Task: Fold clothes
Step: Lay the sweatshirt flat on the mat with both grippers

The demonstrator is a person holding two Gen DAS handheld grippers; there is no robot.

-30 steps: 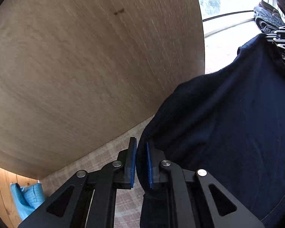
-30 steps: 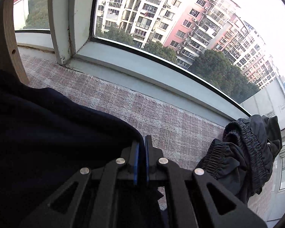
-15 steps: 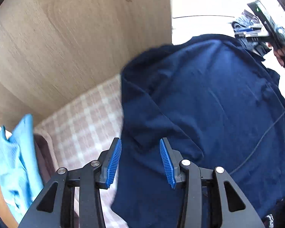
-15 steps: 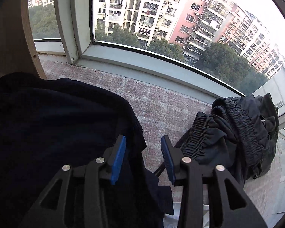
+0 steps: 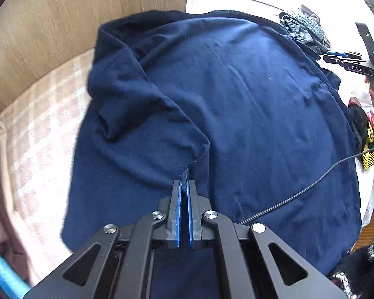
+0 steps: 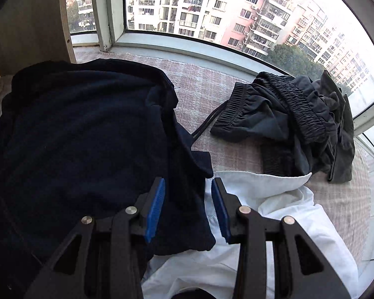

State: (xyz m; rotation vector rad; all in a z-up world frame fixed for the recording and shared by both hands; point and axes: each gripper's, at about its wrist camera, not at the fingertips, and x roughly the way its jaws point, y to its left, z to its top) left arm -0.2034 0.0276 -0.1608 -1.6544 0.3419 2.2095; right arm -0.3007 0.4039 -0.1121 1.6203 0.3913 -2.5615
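A navy blue shirt lies spread on a checked pink cloth surface. One sleeve is folded in over its left side. My left gripper is shut on the sleeve's hem at the shirt's near middle. My right gripper is open and empty, held above the shirt's right edge. It also shows in the left wrist view at the far right.
A wooden panel stands along the left. Dark grey elastic-waist shorts lie crumpled by the window. A white garment lies beside the shirt's right edge. A black cable crosses the shirt. Light blue cloth lies at far left.
Both grippers let go of the shirt, which now lies spread on the surface. The left gripper then shut on the sleeve hem. The right gripper opened wider and pulled back.
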